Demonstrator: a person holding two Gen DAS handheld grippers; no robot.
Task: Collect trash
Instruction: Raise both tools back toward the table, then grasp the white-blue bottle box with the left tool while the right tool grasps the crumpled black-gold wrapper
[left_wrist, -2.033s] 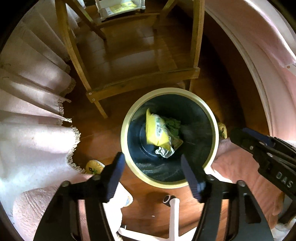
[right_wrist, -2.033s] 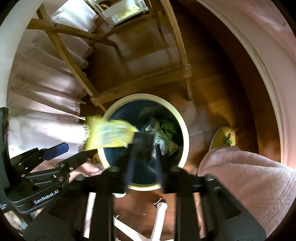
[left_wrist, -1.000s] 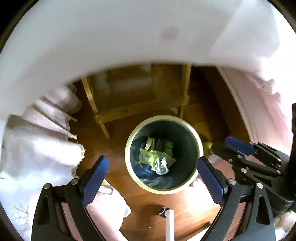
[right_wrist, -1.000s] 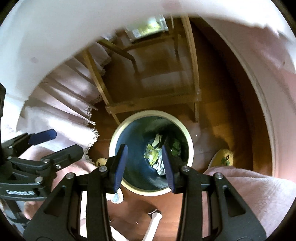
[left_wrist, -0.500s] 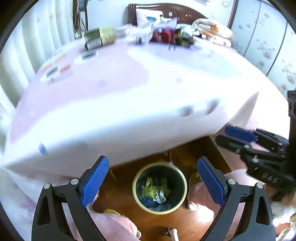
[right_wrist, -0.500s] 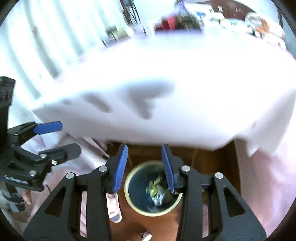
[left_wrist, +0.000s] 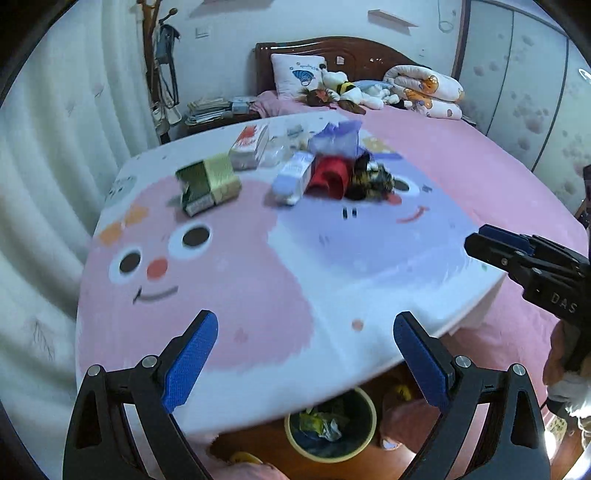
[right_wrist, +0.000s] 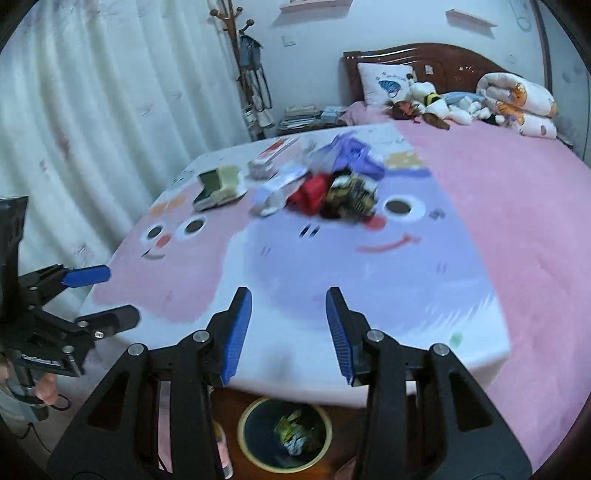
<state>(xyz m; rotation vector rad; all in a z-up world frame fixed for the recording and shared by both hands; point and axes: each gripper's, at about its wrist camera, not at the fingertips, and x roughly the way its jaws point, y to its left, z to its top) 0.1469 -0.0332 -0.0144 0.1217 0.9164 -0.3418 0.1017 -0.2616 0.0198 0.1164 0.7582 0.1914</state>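
Gaping empty, both jaws hover well short of the trash pile (left_wrist: 332, 170) (right_wrist: 325, 188).

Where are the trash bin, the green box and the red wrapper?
bin (right_wrist: 246, 439), right wrist view, on its pale rim at the left.
green box (left_wrist: 207, 182), left wrist view, on its top face.
red wrapper (left_wrist: 330, 177), left wrist view, on its middle.

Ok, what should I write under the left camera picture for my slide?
Open left gripper hovers over the cartoon tablecloth, litter pile ahead, trash bin below.
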